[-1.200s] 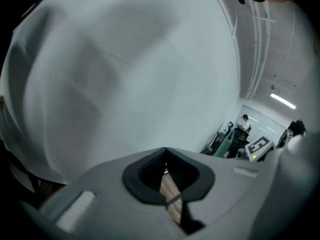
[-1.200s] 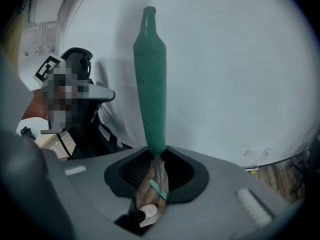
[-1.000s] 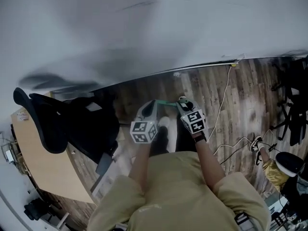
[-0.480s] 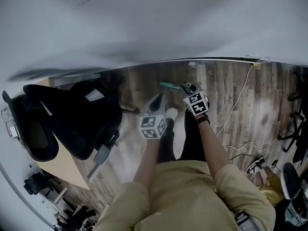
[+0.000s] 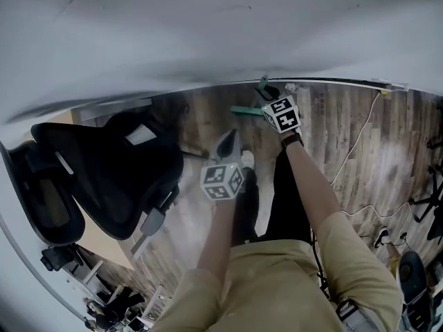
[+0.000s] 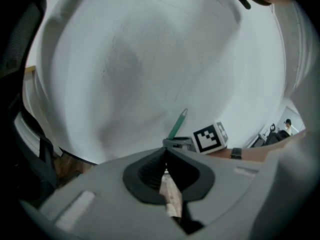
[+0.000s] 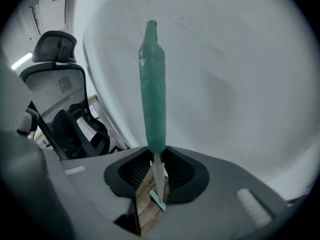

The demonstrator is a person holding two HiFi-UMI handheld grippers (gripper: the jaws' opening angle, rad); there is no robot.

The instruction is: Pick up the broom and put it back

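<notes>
My right gripper (image 5: 266, 92) is shut on the broom's thin metal shaft, close to the white wall. In the right gripper view the shaft passes between the pads (image 7: 131, 176) and the green handle grip (image 7: 152, 84) stands upright above them. The broom's small green head (image 5: 243, 110) shows lower down, near the wood floor at the wall's foot. My left gripper (image 5: 227, 139) hangs apart from the broom, nearer my body and to its left, with its jaws together on nothing. From the left gripper view (image 6: 165, 156) the green handle (image 6: 178, 123) rises beside the right gripper's marker cube (image 6: 210, 138).
A black office chair (image 5: 111, 164) stands to the left, next to a wooden desk (image 5: 97, 237). White cables (image 5: 360, 126) run over the wood floor (image 5: 325, 116) on the right. The white wall (image 5: 208, 33) fills the far side. My legs and a shoe (image 5: 247, 161) are below the grippers.
My right gripper has carried the broom outward to the wall, farther from my body. The left gripper has sunk a little and stayed shut. The office chair now shows larger at the left.
</notes>
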